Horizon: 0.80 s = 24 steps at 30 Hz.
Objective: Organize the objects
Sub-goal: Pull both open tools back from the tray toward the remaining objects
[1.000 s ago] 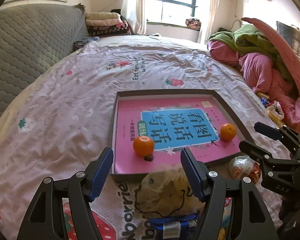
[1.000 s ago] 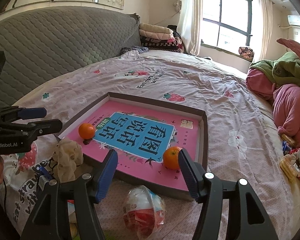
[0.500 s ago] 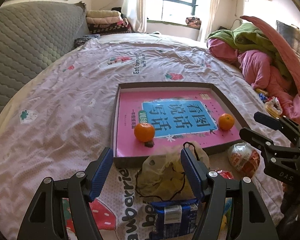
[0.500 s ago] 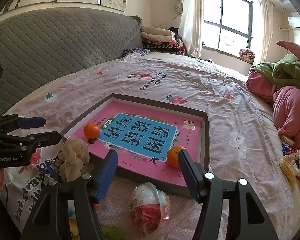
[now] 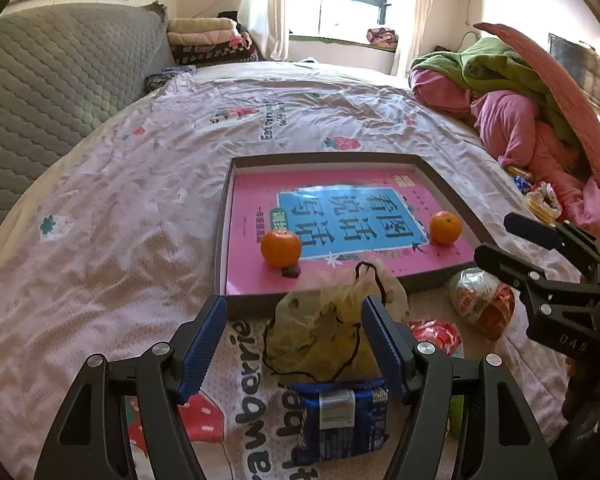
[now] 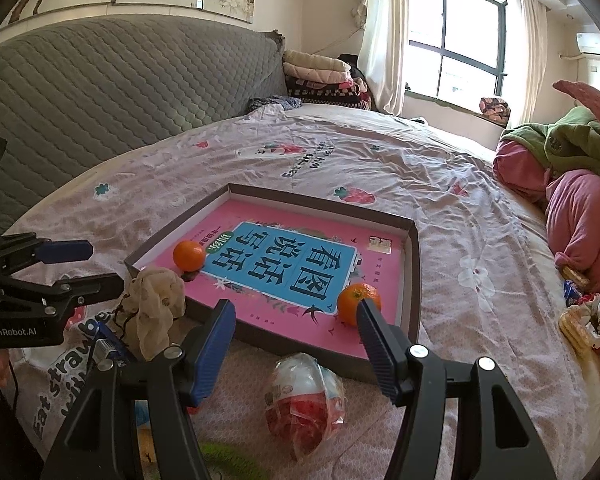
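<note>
A shallow grey box (image 5: 225,216) (image 6: 414,264) on the bed holds a pink book and two oranges (image 5: 281,248) (image 5: 445,227) (image 6: 189,255) (image 6: 358,304). In front of the box lie a crumpled yellowish bag (image 5: 332,320) (image 6: 156,300), a blue packet (image 5: 340,412) and a clear bag with red contents (image 5: 480,300) (image 6: 304,404). My left gripper (image 5: 292,348) is open just above the yellowish bag, with its blue pads apart from it. My right gripper (image 6: 296,344) is open above the clear bag and grips nothing.
A grey quilted headboard (image 6: 120,92) runs along the left. Pink and green bedding (image 5: 520,112) is piled at the right, with small snack packets (image 6: 584,320) beside it. Folded blankets (image 5: 208,40) sit at the far end, under a window.
The left gripper has drawn back toward the near edge: the box sits farther away and the blue packet has come into view. The right view shifted only slightly.
</note>
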Motion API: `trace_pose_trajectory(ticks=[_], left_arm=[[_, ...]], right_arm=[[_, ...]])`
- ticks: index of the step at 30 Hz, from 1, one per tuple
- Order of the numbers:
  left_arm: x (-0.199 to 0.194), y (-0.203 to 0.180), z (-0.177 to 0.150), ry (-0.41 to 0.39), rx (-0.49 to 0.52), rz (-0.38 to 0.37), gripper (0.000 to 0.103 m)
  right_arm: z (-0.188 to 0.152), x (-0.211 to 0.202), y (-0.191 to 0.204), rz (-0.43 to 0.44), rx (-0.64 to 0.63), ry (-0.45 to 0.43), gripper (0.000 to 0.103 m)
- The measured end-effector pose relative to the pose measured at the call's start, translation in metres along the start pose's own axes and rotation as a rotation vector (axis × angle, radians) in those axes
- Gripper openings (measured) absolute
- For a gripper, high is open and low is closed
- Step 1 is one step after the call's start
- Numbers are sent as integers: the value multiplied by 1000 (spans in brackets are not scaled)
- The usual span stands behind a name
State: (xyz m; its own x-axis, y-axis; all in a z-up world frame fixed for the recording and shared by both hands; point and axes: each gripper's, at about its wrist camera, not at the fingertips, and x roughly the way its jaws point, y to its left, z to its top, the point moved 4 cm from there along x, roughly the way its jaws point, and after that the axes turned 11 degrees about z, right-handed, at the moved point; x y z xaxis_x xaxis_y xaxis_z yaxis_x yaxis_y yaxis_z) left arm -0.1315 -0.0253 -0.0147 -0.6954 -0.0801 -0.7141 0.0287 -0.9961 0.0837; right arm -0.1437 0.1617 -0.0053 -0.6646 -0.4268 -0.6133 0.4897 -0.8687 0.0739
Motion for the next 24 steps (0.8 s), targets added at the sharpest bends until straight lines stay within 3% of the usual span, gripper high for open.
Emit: trace_pose_trajectory(ticks=[9, 15, 24], left_arm=[[-7, -1, -9, -16, 11, 9, 71], [-14, -2, -15, -43, 11, 26, 71], [-22, -6, -28, -81, 20, 41, 71]], right_arm=[[-3, -11, 7, -4, 22, -33, 63], [-9, -20, 19, -59, -30, -49, 63], [-29, -34, 17, -58, 35, -62, 63]])
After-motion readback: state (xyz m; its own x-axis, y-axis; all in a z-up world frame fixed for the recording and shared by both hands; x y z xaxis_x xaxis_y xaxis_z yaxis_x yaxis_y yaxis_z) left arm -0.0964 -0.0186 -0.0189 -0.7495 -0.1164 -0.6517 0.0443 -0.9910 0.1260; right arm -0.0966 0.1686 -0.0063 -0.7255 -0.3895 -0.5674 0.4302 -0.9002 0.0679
